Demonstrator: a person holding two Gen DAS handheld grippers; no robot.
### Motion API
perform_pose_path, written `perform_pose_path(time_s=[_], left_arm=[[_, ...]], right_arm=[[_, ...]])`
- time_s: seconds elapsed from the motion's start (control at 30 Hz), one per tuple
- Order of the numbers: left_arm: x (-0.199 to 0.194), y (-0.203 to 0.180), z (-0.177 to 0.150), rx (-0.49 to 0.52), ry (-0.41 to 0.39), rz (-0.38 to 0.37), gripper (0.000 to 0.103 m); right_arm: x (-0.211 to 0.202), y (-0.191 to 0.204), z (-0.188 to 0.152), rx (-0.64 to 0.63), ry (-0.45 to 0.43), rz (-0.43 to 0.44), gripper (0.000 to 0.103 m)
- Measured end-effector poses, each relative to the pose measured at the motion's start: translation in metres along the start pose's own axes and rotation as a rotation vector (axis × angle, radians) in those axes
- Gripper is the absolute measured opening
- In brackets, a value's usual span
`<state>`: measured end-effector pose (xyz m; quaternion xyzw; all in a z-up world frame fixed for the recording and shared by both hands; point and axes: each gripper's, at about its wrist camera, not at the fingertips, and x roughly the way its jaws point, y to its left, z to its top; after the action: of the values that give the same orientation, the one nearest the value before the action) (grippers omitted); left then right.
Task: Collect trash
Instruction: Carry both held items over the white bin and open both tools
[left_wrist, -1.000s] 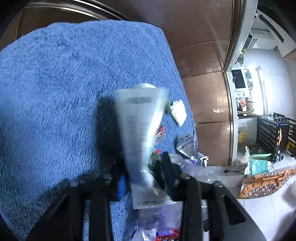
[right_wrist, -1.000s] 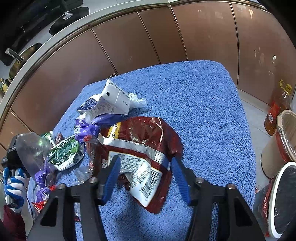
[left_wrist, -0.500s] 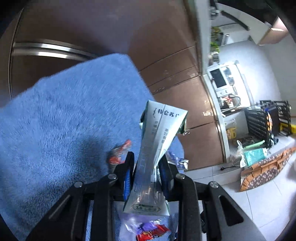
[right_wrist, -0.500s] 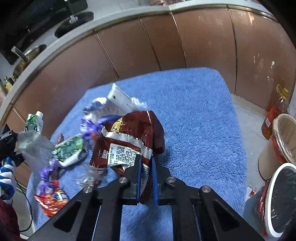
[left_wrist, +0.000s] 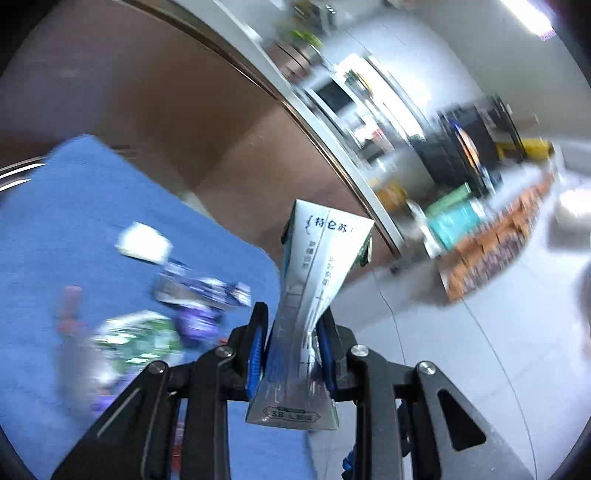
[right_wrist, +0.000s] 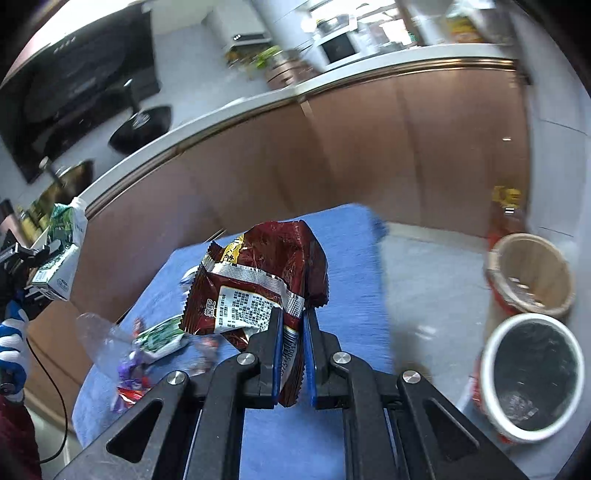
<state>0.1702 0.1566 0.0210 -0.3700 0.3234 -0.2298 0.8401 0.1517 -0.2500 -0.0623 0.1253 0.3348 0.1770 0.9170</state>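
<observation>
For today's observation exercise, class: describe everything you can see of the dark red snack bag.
The dark red snack bag is crinkled glossy foil with a silver band, a white printed label, a yellow patch near the top and serrated edges. It looks empty and crumpled. The right hand-held gripper pinches its lower edge by the barcode, holding it upright, clear of the blue towel.

Your left wrist view is bright but heavily motion-smeared: the wrappers (left_wrist: 173, 314) at eight o'clock and the room at two o'clock streak into blur, while the milk carton (left_wrist: 317, 295) at centre stays sharp. A ceiling light (left_wrist: 535, 14) glares white at one o'clock. Your right wrist view is crisper at the snack bag (right_wrist: 258, 280); the bins (right_wrist: 532, 273) at three o'clock smear. Fisheye bending curves both frames, with black corners.
</observation>
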Motion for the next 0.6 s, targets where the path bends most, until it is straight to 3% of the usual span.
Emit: perform_pose_path(time_s=[0.13,0.33,0.47,0.6], left_arm=[[0.083,-0.051,-0.015,0.061,0.136,-0.067,0.025],[0.244,-0.131,-0.062,0.195,0.383,-0.113,0.025],[0.352,-0.165,-0.116,0.28,0.555,-0.094,0.025],[0.429,-0.169,-0.173,0.34,0.69,-0.036,0.025]], right_arm=[[-0.031,-0.055,-0.005,0.08,-0.051,-0.129,0.01],[-0.056,-0.133,-0.021,0.151,-0.058,-0.374,0.01],[-0.051,-0.186,-0.035,0.233,-0.032,-0.494,0.01],[-0.04,-0.226,-0.054,0.287,0.019,-0.601,0.01]])
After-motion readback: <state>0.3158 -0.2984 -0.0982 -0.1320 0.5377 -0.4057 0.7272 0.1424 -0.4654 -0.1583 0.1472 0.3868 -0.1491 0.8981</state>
